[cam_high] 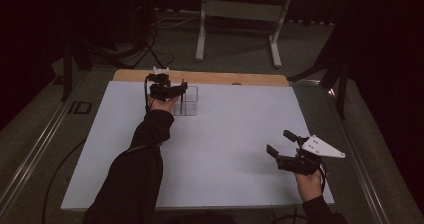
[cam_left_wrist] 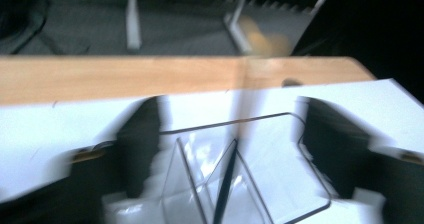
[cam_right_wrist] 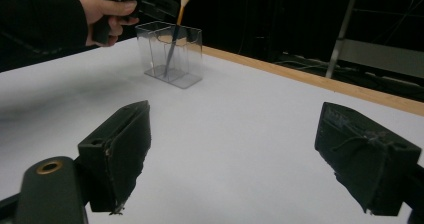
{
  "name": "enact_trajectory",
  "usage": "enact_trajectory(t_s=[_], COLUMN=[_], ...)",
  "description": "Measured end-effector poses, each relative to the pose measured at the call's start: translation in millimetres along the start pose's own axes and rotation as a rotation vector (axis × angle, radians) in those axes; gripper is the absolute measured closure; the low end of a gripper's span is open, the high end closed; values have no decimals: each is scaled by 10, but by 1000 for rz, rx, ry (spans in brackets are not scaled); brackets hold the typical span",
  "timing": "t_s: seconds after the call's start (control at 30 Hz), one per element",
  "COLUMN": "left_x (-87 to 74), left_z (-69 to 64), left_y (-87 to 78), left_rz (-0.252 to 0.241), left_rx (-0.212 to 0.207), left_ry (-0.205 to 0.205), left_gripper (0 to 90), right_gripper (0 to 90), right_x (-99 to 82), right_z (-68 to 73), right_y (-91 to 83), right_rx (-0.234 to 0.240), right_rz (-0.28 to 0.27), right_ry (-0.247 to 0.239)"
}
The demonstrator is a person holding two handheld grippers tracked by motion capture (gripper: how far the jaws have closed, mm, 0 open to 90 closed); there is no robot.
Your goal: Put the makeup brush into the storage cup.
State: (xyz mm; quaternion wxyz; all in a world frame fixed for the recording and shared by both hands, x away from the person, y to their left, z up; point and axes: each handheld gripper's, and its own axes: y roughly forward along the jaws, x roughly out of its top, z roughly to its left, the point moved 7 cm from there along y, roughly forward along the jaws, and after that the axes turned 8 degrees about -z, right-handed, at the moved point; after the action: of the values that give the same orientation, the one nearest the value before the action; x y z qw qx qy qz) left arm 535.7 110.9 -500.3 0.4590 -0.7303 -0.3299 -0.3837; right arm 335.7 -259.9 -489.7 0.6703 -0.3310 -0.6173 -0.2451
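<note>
Two grippers: you hold one in each hand over the white table (cam_high: 225,149).
Left gripper (cam_high: 181,88): your jaws stand spread, one on either side of the clear holder, pads pressing on nothing.
Clear holder (cam_right_wrist: 170,54): an upright clear box with inner dividers, directly below and between your left fingers, close to the table's wooden far edge (cam_left_wrist: 150,76).
Brush (cam_right_wrist: 176,29): a thin stick with a pale tip, leaning inside the holder; its handle rises between your left fingers and is free of both. The left gripper view is blurred, so finer detail there cannot be told.
Right gripper (cam_high: 281,145): your jaws are wide apart with bare table between them.
Separation: the holder and brush lie well apart from your right fingers, far ahead of them.
</note>
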Motion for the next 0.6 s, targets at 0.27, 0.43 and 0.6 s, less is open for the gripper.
enact_trajectory(t_s=[0.27, 0.43, 0.6], left_x=[138, 181, 207], left_z=[-79, -103, -144], left_y=[-92, -138, -199], left_rz=[-6, 6, 7], left_rx=[-10, -27, -75], left_ry=[32, 34, 44], left_gripper=[0, 0, 0], right_gripper=[144, 144, 144], right_x=[5, 11, 8], right_z=[-2, 3, -1], right_y=[-2, -5, -1], right_rx=[-3, -3, -5], right_rz=[-2, -3, -2], right_ry=[1, 1, 1])
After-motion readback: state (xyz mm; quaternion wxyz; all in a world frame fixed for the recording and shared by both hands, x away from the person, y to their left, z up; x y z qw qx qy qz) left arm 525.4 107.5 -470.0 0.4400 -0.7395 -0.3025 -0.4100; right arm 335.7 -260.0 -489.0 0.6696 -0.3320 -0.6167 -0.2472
